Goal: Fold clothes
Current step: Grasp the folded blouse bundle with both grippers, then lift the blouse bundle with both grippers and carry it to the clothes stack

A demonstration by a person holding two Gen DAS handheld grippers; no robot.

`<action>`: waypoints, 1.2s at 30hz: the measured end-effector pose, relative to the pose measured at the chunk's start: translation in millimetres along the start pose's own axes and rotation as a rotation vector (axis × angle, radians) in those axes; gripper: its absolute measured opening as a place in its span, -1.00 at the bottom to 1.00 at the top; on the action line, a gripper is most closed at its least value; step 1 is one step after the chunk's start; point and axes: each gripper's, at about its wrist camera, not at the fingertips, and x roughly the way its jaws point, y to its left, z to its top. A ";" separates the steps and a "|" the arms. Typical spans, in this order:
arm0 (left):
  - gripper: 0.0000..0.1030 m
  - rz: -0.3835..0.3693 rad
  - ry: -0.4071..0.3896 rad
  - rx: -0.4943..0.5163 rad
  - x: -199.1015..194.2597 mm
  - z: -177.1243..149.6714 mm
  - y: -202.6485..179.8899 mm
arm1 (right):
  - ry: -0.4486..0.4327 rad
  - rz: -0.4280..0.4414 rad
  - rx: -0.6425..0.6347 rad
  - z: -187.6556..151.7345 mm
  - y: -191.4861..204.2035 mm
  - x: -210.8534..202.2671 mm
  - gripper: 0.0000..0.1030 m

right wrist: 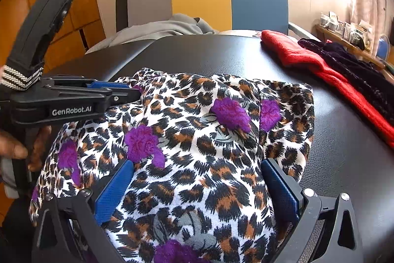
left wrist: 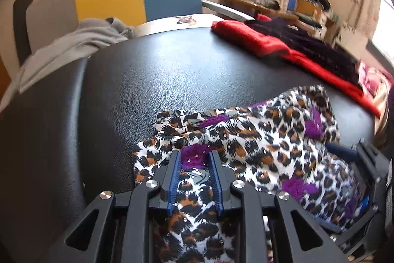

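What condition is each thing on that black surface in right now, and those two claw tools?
Leopard-print garment: rumpled, partly folded on the black surface.
Red garment: lying flat at the far edge.
Dark garment: lying beside the red one.
Left gripper: open over the print fabric.
Right gripper: wide open, fabric between.

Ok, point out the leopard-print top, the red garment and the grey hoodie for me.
leopard-print top (right wrist: 197,139), right wrist view, middle of the patterned fabric.
red garment (right wrist: 295,53), right wrist view, its thick near end.
grey hoodie (left wrist: 73,46), left wrist view, crumpled body by the chair.
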 end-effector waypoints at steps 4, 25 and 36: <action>-0.53 -0.088 0.002 -0.086 -10.9 3.2 17.0 | 0.014 0.002 0.004 1.4 1.6 -7.7 1.00; 0.09 -0.602 0.065 -0.399 -11.9 -54.2 74.4 | 0.122 0.285 0.336 18.9 -64.5 -14.1 1.00; -0.54 -0.641 0.132 -0.367 -11.2 -58.0 52.7 | 0.076 0.130 0.185 12.4 -30.5 -15.2 -0.25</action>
